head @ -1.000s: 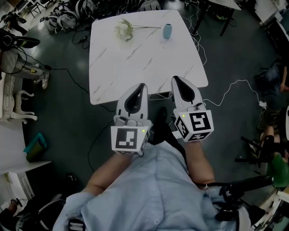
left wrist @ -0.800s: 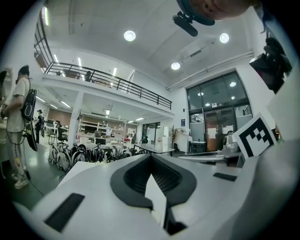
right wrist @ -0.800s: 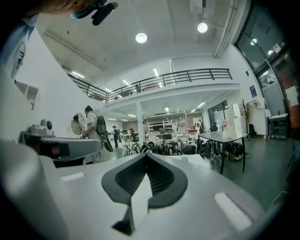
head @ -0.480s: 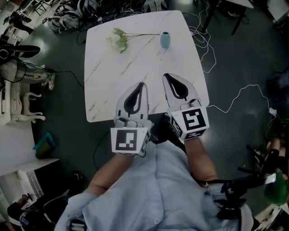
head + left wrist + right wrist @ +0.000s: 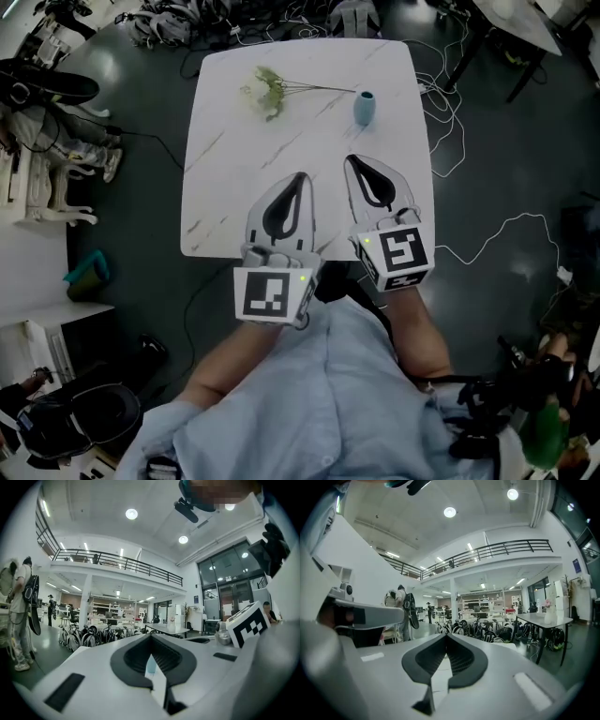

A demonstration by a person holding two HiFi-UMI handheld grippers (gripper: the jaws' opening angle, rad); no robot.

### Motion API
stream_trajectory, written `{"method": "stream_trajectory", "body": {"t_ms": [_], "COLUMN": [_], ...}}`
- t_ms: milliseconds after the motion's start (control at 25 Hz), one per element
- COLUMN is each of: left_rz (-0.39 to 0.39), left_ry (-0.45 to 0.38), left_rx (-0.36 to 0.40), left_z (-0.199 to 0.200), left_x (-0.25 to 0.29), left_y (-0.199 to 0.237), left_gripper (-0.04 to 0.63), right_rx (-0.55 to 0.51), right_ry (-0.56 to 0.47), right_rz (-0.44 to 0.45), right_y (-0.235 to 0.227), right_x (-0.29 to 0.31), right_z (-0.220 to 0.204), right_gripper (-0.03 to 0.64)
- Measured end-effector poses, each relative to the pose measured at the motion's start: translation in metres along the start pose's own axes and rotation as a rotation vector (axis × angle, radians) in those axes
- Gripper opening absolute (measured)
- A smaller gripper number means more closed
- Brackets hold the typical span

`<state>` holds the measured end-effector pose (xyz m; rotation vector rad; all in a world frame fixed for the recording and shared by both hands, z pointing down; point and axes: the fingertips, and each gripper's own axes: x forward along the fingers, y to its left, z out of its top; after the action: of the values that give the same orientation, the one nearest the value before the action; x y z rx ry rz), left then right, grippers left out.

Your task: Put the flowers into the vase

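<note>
A bunch of pale green-white flowers (image 5: 270,90) lies flat at the far side of the white marble table (image 5: 234,178), with its thin stems pointing right toward a small light-blue vase (image 5: 364,108) that stands upright. Both grippers hover side by side over the table's near edge, well short of the flowers and the vase. My left gripper (image 5: 299,177) (image 5: 151,636) is shut and empty, and the vase (image 5: 151,664) shows as a blue sliver through its jaw window. My right gripper (image 5: 351,160) (image 5: 446,635) is shut and empty too.
White cables (image 5: 487,234) trail over the dark floor right of the table. Bags and gear (image 5: 178,11) are heaped beyond its far edge. White furniture (image 5: 47,178) stands at the left. A second table (image 5: 546,618) shows far off in the right gripper view.
Both grippers have advanced from the table's near edge to over its near part. The table, flowers and vase sit closer and more central in the head view.
</note>
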<state>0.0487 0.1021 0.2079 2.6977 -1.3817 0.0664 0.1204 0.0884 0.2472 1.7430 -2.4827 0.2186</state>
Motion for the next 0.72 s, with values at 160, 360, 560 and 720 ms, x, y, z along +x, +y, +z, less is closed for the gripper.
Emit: {"method": "stream_trajectory", "body": {"t_ms": [160, 360, 560, 720], "left_rz": [0.037, 0.025, 0.045, 0.05], "left_ry": [0.032, 0.019, 0.055, 0.093], "left_rx": [-0.013, -0.003, -0.046, -0.08], "left_z": [-0.004, -0.012, -0.025, -0.042], "left_x": [0.013, 0.035, 0.061, 0.082], "left_y": [0.018, 0.035, 0.071, 0.102], "left_gripper": [0.005, 0.005, 0.005, 0.005], "right_rx": [-0.068, -0.155, -0.181, -0.249], "right_ry": [0.012, 0.058, 0.15, 0.228], "right_rz": [-0.012, -0.008, 0.003, 0.001], "right_y": [-0.007, -0.01, -0.013, -0.016], "right_x": [0.023, 0.06, 0.11, 0.156], "right_z": [0.003, -0.003, -0.021, -0.042], "right_gripper": [0.002, 0.002, 0.003, 0.008]}}
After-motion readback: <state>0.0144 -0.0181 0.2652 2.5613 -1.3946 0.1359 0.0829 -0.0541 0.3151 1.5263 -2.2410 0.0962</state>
